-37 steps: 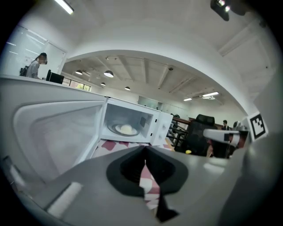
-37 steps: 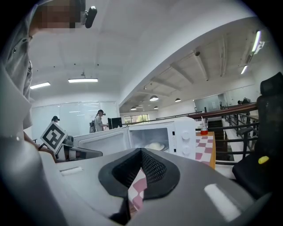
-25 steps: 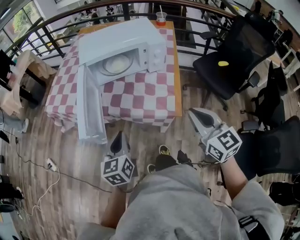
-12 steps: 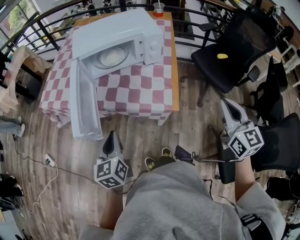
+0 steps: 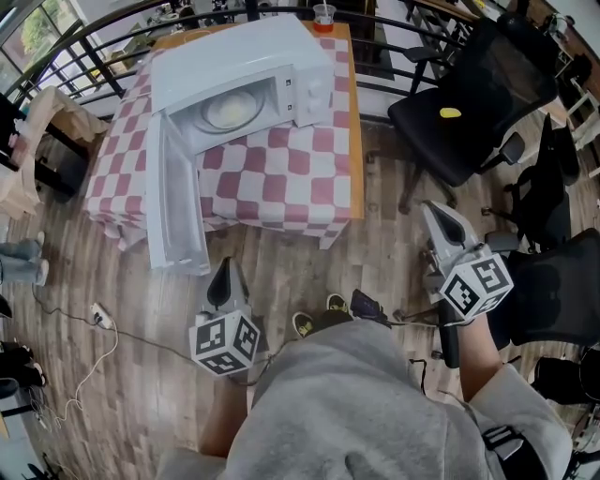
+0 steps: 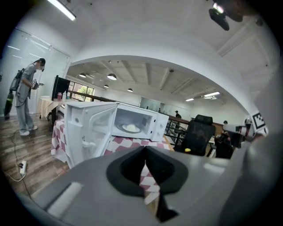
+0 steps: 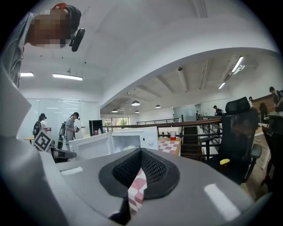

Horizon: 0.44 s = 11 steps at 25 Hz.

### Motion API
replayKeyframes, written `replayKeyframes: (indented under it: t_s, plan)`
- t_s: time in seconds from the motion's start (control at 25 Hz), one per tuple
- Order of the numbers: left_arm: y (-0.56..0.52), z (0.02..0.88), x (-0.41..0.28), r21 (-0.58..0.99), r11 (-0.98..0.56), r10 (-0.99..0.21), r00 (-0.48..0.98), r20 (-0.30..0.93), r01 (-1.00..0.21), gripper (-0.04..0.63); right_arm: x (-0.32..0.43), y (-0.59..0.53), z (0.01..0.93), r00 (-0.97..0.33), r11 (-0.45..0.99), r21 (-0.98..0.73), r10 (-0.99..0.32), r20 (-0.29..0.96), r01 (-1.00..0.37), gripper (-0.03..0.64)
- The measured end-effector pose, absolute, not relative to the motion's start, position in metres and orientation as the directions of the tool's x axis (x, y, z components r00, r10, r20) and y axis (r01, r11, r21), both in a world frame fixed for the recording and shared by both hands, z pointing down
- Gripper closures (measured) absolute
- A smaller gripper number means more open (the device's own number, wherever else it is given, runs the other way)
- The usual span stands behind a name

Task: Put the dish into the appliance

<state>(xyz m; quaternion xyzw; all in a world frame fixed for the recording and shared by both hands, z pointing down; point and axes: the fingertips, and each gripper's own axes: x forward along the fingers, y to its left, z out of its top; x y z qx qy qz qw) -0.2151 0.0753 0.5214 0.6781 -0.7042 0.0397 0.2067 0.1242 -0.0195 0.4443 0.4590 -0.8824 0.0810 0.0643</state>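
Observation:
A white microwave (image 5: 239, 75) stands on a red-and-white checked table (image 5: 291, 178), its door (image 5: 175, 206) swung wide open to the left. A pale dish (image 5: 230, 111) lies on the turntable inside. Both grippers hang over the wooden floor, well short of the table. My left gripper (image 5: 223, 274) is shut and empty, pointing at the door. My right gripper (image 5: 439, 217) is shut and empty, off the table's front right corner. The left gripper view shows the microwave (image 6: 137, 121) and the dish (image 6: 131, 128) beyond shut jaws. The right gripper view shows the microwave (image 7: 128, 140) far ahead.
Black office chairs (image 5: 478, 84) stand to the right, one with a small yellow thing (image 5: 451, 112) on its seat. A cup (image 5: 324, 13) sits at the table's far edge. A power strip and cable (image 5: 101, 319) lie on the floor at the left. A railing runs behind the table.
My right gripper swung out to the right, away from the table's front, then came slightly back left. The left gripper has hardly moved. Both stayed shut.

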Motion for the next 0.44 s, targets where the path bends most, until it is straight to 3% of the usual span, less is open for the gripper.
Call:
replayKeyframes:
  t_s: [0.44]
  plan:
    - [0.097,0.528,-0.219,0.237,0.100,-0.931,-0.007,0.364,-0.966,0.584,0.102,0.000,0.459,-0.600,0.598,-0.083,-0.769,0.221,-0.797,0.618]
